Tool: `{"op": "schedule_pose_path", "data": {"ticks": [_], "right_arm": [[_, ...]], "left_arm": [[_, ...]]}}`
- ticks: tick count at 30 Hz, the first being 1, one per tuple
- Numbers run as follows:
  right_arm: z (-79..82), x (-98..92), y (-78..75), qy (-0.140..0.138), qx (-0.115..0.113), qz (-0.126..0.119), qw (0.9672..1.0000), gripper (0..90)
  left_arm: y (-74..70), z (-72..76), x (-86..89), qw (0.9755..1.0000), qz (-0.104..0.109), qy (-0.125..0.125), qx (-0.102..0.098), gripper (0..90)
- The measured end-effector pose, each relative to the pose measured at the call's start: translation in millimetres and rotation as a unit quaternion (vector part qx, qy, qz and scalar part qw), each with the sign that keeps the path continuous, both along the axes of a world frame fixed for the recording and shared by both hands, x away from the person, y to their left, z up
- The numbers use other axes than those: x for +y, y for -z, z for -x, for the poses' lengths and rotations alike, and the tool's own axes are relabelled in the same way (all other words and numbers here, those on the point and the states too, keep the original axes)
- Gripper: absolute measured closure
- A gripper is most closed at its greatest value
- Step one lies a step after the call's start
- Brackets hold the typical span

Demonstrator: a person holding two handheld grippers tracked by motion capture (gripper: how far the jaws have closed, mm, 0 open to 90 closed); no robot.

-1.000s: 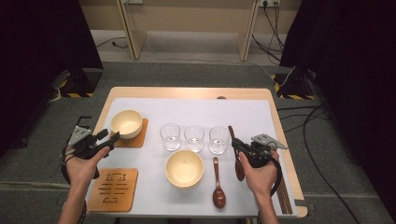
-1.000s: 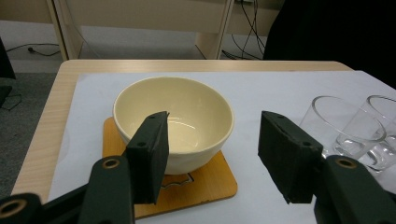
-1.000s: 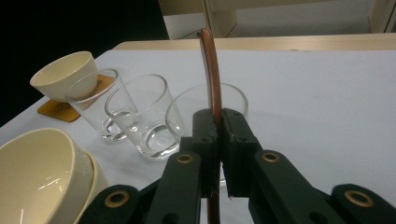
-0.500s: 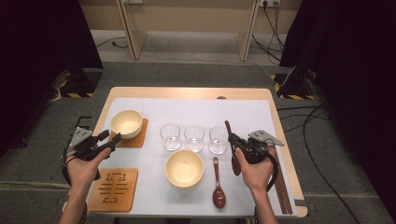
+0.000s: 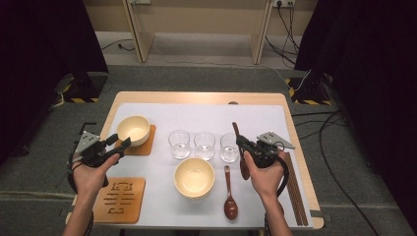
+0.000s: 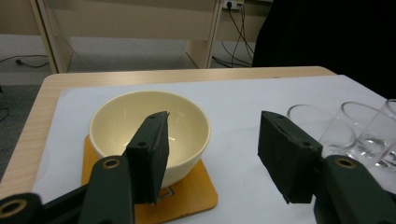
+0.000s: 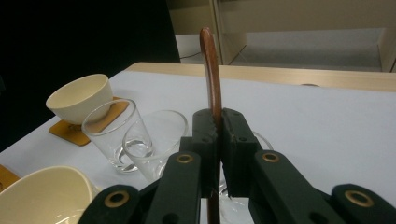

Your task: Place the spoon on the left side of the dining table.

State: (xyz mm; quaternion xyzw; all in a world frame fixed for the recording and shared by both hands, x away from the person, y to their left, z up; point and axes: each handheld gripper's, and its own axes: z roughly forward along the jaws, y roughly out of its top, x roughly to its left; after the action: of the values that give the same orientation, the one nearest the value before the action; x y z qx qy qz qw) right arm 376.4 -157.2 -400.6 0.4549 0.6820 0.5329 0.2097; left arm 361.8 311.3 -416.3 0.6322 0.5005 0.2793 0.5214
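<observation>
right claw (image 7: 215,140): pressed together on a dark wooden spoon (image 7: 211,70), pinched by the handle. In the right gripper view the handle is seen rising straight up out of the pads.
spoon from above: in the high view the held spoon (image 5: 238,147) is seen lying lengthways just right of the glasses, its bowl end down by the hand. That layout can't be made out from the right gripper view.
left claw (image 6: 212,154): spread wide, nothing pinched. In the left gripper view a cream bowl (image 6: 149,128) on an orange coaster (image 6: 196,198) is seen just past the left pad; contact can't be told.
left claw from above: the left claw (image 5: 119,143) is seen just beside that bowl (image 5: 133,130) at the worktop (image 5: 196,97) corner.
bowls: two counted, the second one (image 5: 194,177) near the front middle.
glasses: three counted, in a row (image 5: 204,145).
spoons: two counted, the other spoon (image 5: 230,194) lying flat on the white cover.
coasters: two counted, the spare one (image 5: 120,199) bare at front left.
chopsticks: a dark bundle (image 5: 294,189) along the right edge, number can't be told.
</observation>
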Motion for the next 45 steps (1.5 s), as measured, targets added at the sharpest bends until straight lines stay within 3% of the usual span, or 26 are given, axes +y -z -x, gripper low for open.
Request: {"op": "schedule_pose_path", "data": {"ticks": [9, 19, 45], "right_arm": [[-3.2, 9.8, -6.0, -0.009, -0.009, 0.0, 0.9999, 85.0], [-7.6, 13.8, -9.5, -0.012, -0.013, -0.007, 0.9998, 85.0], [-14.4, 30.1, -16.1, -0.022, -0.033, -0.016, 0.9991, 85.0]], "left_arm": [[-9.9, -6.2, -16.2, 0.9994, 0.012, 0.033, -0.005, 42.6], [-21.5, -9.6, -24.0, 0.999, 0.011, 0.04, -0.013, 43.0], [-31.6, -18.7, -45.7, 0.9973, 0.004, 0.069, -0.026, 43.6]]}}
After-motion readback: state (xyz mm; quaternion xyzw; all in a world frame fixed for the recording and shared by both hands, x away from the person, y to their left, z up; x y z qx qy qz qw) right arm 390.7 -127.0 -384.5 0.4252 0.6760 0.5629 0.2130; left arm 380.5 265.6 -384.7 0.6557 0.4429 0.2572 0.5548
